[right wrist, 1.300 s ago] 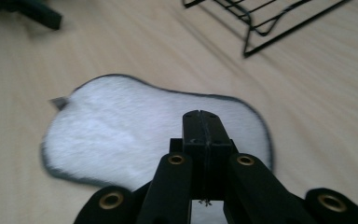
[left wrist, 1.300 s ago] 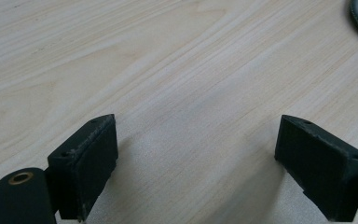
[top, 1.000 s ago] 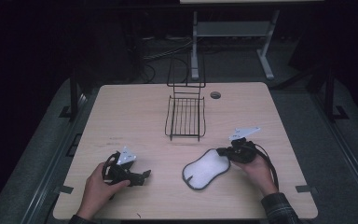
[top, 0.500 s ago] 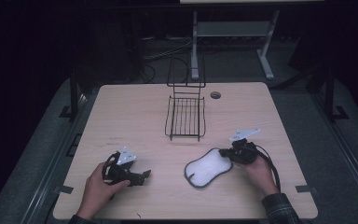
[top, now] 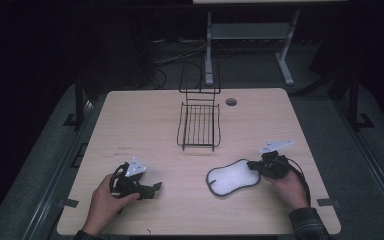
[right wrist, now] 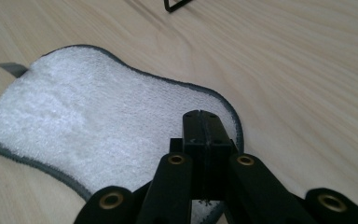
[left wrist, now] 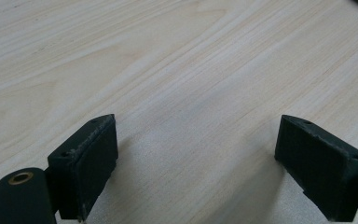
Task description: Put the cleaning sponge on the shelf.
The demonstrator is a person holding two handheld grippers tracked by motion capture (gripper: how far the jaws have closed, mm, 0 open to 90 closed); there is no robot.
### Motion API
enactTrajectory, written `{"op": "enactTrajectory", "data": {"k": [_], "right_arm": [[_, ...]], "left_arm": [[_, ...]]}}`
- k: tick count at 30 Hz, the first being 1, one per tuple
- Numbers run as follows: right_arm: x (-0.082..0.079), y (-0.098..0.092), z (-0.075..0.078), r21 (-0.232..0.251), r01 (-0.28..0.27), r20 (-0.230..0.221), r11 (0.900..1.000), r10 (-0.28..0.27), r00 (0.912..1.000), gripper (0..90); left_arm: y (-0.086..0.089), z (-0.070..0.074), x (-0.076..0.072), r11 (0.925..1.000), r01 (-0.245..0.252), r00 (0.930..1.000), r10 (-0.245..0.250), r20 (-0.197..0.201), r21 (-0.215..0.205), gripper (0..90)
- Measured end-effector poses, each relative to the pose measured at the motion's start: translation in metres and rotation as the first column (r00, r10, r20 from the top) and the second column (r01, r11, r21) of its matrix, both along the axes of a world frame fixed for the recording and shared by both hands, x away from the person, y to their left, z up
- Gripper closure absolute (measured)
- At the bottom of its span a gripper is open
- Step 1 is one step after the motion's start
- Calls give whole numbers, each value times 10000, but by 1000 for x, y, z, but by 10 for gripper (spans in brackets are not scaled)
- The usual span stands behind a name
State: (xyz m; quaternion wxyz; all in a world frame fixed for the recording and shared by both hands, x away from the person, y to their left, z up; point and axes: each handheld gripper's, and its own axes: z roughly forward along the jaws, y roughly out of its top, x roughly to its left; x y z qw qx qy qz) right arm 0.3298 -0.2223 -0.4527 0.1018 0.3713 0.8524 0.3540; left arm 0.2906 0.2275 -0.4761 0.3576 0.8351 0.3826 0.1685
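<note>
Over on the left, the left gripper (top: 152, 188) sits low on the pale wooden table (top: 145, 125), wrapped in the person's left hand (top: 105, 202) near the front edge, its nose aimed toward the middle of the table. The left gripper view looks along it: the two black jaws stand wide apart with bare wood grain between them, nothing in the gap, and their pads (left wrist: 91, 161) hover just over the surface. Moving toward the middle, a black wire rack (top: 199, 125) stands on the table farther back, its tall back frame rising behind a shallow basket, well apart from both hands. Coming forward and to the right, there's the white pad (top: 230, 178), a flat, peanut-shaped piece of fuzzy cloth with a dark grey trim, lying flat on the table in front of the rack. And at its right end, the right gripper (top: 252, 165), held in the right hand (top: 287, 186), has its jaws pressed together on the rim of that pad; the right gripper view shows the jaws closed tight, pinching the near edge where the grey trim curves round. A small grommet hole (top: 231, 102) sits at the table's far side.
</note>
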Motion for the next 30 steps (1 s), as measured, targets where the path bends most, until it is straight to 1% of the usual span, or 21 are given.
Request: {"op": "enactTrajectory", "data": {"k": [2, 3, 5, 9, 18, 19, 21, 23, 25, 26, 28, 30], "right_arm": [[-3, -3, 1, -86, 54, 4, 9999, -54, 10000, 898], [-5, -4, 1, -77, 49, 54, 10000, -49, 10000, 898], [-8, -6, 0, -7, 65, 25, 10000, -65, 10000, 899], [-14, -9, 1, -19, 147, -30, 9999, -147, 9999, 899], [-28, -13, 1, -3, 39, -69, 10000, -39, 10000, 899], [-29, -13, 1, 40, 63, -128, 10000, -62, 9999, 898], [-34, -14, 1, 55, 76, -190, 10000, -75, 9998, 899], [-39, -16, 1, 23, 3, -138, 10000, -3, 9999, 899], [-45, -16, 1, 122, 20, -193, 9999, -18, 9998, 899], [-48, -17, 1, 92, -70, -144, 9999, 71, 9999, 899], [-54, -18, 1, 111, -35, -222, 9999, 37, 9997, 899], [-60, -18, 1, 152, -86, -196, 9998, 89, 9998, 898]], "left_arm": [[0, 0, 0, 10000, -1, 10000, 1, -4, -1, 123], [0, 0, 0, 10000, -3, 10000, 3, -1, -3, 124], [0, 0, 0, 10000, 2, 10000, -2, 4, -1, 123], [0, 0, 0, 10000, 2, 10000, -2, 3, 3, 123], [0, 0, 0, 10000, 4, 10000, -4, -3, 0, 123], [0, 0, 0, 10000, 2, 10000, -2, 1, 0, 123], [0, 0, 0, 10000, 2, 10000, -2, -1, -2, 123], [0, 0, 0, 10000, 2, 10000, -2, -3, -7, 123], [0, 0, 0, 10000, 3, 10000, -3, -1, 2, 123], [0, 0, 0, 10000, 2, 10000, -2, 2, 2, 123], [0, 0, 0, 10000, -3, 10000, 3, -1, -4, 123], [0, 0, 0, 10000, 0, 10000, 0, 0, -1, 123]]}}
